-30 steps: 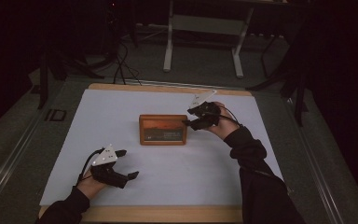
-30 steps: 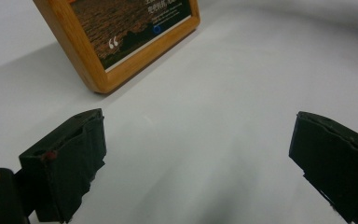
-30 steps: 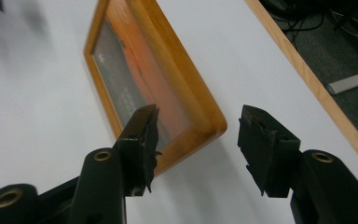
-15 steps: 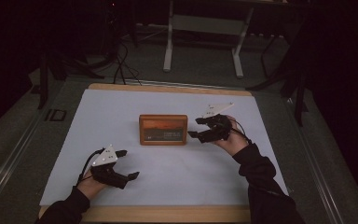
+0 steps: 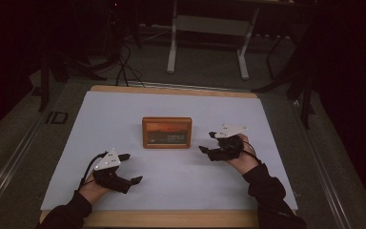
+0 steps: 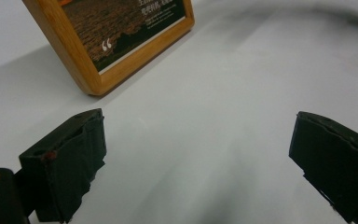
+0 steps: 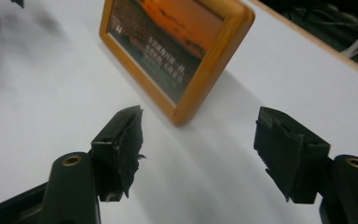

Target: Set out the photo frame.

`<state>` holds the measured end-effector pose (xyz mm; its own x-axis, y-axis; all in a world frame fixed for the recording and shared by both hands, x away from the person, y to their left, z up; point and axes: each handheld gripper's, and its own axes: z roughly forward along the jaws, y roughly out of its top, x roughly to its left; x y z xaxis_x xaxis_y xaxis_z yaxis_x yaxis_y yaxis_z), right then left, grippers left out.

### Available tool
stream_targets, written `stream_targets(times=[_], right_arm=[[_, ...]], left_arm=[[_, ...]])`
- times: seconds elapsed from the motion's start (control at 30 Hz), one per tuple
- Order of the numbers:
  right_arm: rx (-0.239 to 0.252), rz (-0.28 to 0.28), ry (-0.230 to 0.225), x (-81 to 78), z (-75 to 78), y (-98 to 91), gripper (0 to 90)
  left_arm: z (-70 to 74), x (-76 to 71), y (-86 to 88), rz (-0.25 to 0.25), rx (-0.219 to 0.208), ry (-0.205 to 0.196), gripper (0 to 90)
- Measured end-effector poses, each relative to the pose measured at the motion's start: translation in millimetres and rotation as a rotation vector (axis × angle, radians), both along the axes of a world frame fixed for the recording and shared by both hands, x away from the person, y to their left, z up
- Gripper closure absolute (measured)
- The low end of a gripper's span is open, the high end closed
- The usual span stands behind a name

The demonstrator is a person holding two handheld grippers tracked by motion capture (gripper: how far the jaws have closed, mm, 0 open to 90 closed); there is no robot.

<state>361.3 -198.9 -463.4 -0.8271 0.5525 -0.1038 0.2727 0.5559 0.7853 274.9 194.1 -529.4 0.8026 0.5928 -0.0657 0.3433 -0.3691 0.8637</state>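
A wooden picture frame [image 5: 167,132] with an orange sunset photo and white text stands upright at the middle of the white table top [image 5: 124,109]. My right gripper [image 5: 208,142] hovers just right of the frame, apart from it; its jaws have just been opening and nothing is between them. In the right gripper view the picture frame [image 7: 179,46] rises beyond the open right gripper [image 7: 198,140]. My left gripper [image 5: 131,168] rests open near the front left. The left gripper view has the picture frame [image 6: 112,37] at upper left, beyond the empty left gripper [image 6: 196,154].
The table's wooden edge [image 5: 171,218] runs along the front. Beyond the far edge, a white stand [image 5: 207,28] and cables [image 5: 124,57] sit on the dark floor. A small dark bracket [image 5: 57,117] lies off the table's left side.
My right gripper has let go of the frame's right end, moved right and toward me, and sunk. Its jaws have spread. The frame and left gripper have stayed put.
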Motion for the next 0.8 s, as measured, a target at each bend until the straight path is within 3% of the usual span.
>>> stream_targets(times=[0.4, 0.5, 0.53, 0.6, 0.8], right_arm=[[0.031, 0.008, 0.048, -21.4, -21.1, -12.8, 22.8], [0.058, 0.012, 0.052, -25.5, -25.4, -16.9, 19.5], [0.058, 0.019, 0.066, -26.3, -26.6, -18.3, 17.3], [0.075, 0.045, 0.133, -24.8, -29.5, -20.7, 14.0], [0.084, 0.036, 0.128, -31.4, -39.8, -29.2, 13.7]], left_arm=[[-0.4, -0.1, -0.7, -0.008, 0.003, 0.002, 4.2], [-0.3, -0.3, -0.7, -0.006, 0.003, 0.002, 4.3], [-0.2, -0.3, -0.7, -0.005, 0.002, 0.002, 4.3], [-0.2, -0.4, -0.7, -0.007, 0.003, 0.001, 4.3], [0.3, -0.9, -0.8, -0.008, 0.004, 0.0, 4.3]])
